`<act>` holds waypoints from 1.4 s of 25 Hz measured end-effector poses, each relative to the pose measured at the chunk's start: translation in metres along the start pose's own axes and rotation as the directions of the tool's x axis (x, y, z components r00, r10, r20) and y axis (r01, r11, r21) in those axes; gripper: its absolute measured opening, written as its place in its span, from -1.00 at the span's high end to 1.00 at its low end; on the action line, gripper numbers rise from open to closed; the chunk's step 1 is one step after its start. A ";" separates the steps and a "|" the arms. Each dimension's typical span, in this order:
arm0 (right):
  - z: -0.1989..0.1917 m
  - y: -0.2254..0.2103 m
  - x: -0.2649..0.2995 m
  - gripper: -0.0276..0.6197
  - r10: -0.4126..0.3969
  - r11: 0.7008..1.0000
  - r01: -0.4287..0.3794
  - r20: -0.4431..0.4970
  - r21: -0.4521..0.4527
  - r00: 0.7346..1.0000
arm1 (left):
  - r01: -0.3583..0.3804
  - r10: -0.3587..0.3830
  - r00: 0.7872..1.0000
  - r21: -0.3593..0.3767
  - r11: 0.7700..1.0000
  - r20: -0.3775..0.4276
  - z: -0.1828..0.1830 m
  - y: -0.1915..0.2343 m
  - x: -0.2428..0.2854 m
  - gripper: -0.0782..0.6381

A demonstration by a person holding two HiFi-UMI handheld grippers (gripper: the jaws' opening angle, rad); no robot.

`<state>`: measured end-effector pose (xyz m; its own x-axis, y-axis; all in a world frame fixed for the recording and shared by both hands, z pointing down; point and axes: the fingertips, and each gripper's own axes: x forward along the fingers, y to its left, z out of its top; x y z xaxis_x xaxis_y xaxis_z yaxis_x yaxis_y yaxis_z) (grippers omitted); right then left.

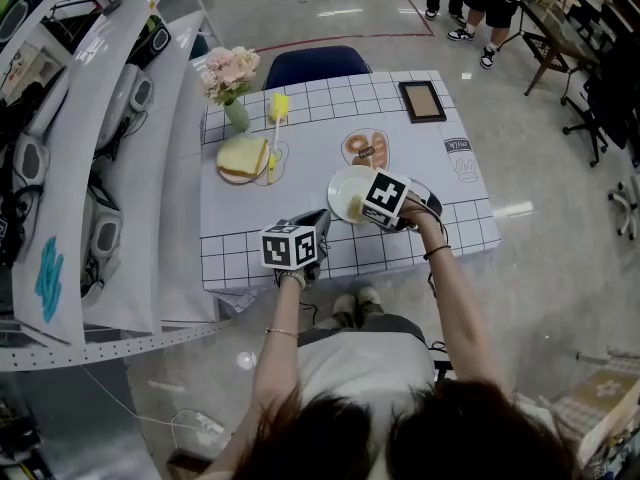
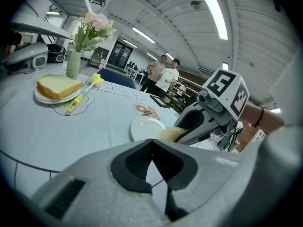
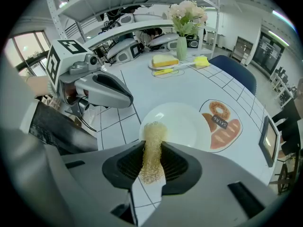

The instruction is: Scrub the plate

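Observation:
A white plate [image 1: 345,185] lies on the grid-patterned tablecloth, near the front edge and right of centre. My right gripper [image 1: 360,208] reaches over the plate's near rim, shut on a yellow mesh scrubber [image 3: 154,134]. The scrubber's tip rests at the near edge of the plate [image 3: 184,124]. My left gripper [image 1: 318,223] hovers low over the cloth just left of the plate. It is shut, with nothing between the touching fingertips [image 2: 151,142]. In the left gripper view the plate [image 2: 143,127] and the scrubber [image 2: 170,134] lie just ahead.
A slice of bread on a small plate [image 1: 243,157], a yellow brush [image 1: 276,118] and a vase of flowers [image 1: 232,80] stand at the back left. A dark frame [image 1: 422,100] lies at the back right. A blue chair [image 1: 315,65] is behind the table, shelving [image 1: 120,138] to its left.

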<state>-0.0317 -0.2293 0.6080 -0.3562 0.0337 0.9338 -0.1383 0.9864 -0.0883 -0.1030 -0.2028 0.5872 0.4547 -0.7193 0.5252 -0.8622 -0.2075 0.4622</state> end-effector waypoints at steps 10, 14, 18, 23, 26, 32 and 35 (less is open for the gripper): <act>0.010 0.006 0.002 0.63 0.014 1.000 -0.014 0.008 -0.024 1.000 | -0.013 0.013 1.000 -0.008 1.000 0.004 -0.002 0.004 -0.005 0.75; 0.018 0.010 0.004 0.63 0.029 0.999 -0.029 0.026 -0.032 0.999 | -0.017 0.018 1.000 -0.014 1.000 0.009 -0.002 0.006 -0.006 0.75; 0.027 0.011 0.006 0.63 0.039 0.998 -0.037 0.038 -0.044 0.999 | -0.023 0.023 1.000 -0.019 1.000 0.012 -0.001 0.009 -0.007 0.75; 0.037 0.010 0.009 0.63 0.046 0.998 -0.043 0.055 -0.056 0.997 | -0.028 0.028 1.000 -0.020 0.999 0.013 0.000 0.011 -0.007 0.75; 0.042 0.008 0.010 0.63 0.043 0.997 -0.039 0.061 -0.062 0.997 | -0.033 0.033 0.999 -0.024 0.999 0.014 0.001 0.013 -0.007 0.75; 0.052 0.001 0.012 0.63 0.031 0.997 -0.026 0.079 -0.066 0.996 | -0.039 0.039 0.999 -0.026 0.999 0.013 0.003 0.017 -0.006 0.75; 0.056 -0.004 0.014 0.63 0.022 0.998 -0.016 0.088 -0.067 0.996 | -0.040 0.040 0.999 -0.025 0.999 0.010 0.003 0.018 -0.004 0.75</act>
<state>-0.0873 -0.2416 0.6017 -0.4387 0.0413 0.8977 -0.0707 0.9943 -0.0803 -0.1212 -0.2058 0.5911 0.4176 -0.7335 0.5362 -0.8736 -0.1620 0.4588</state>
